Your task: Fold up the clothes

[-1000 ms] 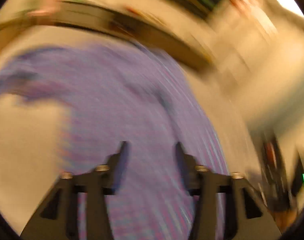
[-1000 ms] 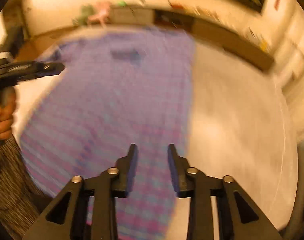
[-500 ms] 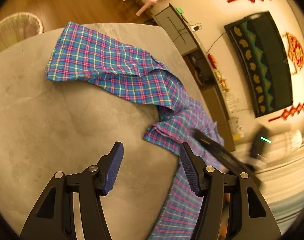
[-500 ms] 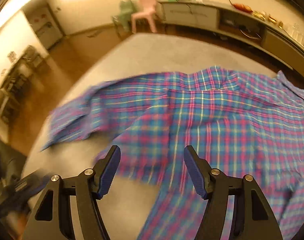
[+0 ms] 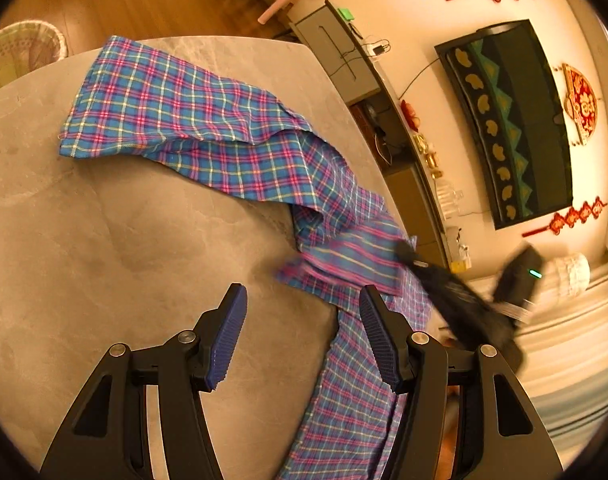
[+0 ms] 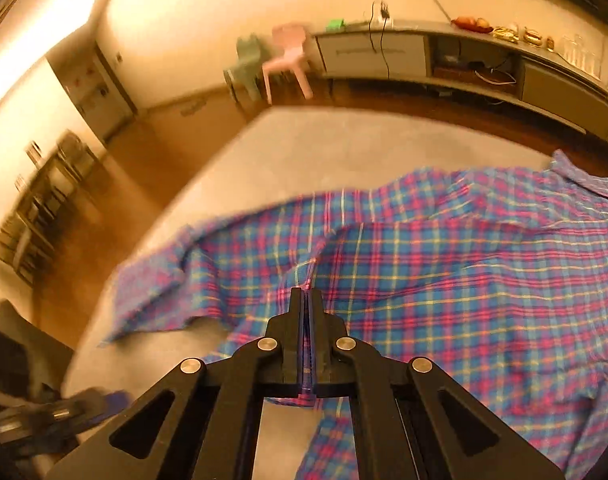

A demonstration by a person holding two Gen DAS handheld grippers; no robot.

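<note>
A plaid shirt [image 5: 207, 136] lies rumpled across the grey tabletop [image 5: 103, 240], one sleeve stretched flat toward the far edge and the body bunched and trailing off the near right side. The right tongs [image 6: 306, 300] are pressed together, and a fold of the plaid cloth runs up into them, so they appear to be pinching the shirt near a front edge; the fabric tents up toward the tips. The left tongs [image 5: 301, 336] stand spread over bare tabletop, holding nothing, with the shirt's hem just beside the right-hand finger.

The cloth looks thin, light and entirely limp: it will drape, slide easily over the smooth stone-like surface, and any lifted part will drag the rest along. A single pinch will likely bunch it. Better holds are probably firm edges: the hem corners, shoulder seams or collar, taken with both tongs well apart so the fabric stays taut while being laid flat.
</note>
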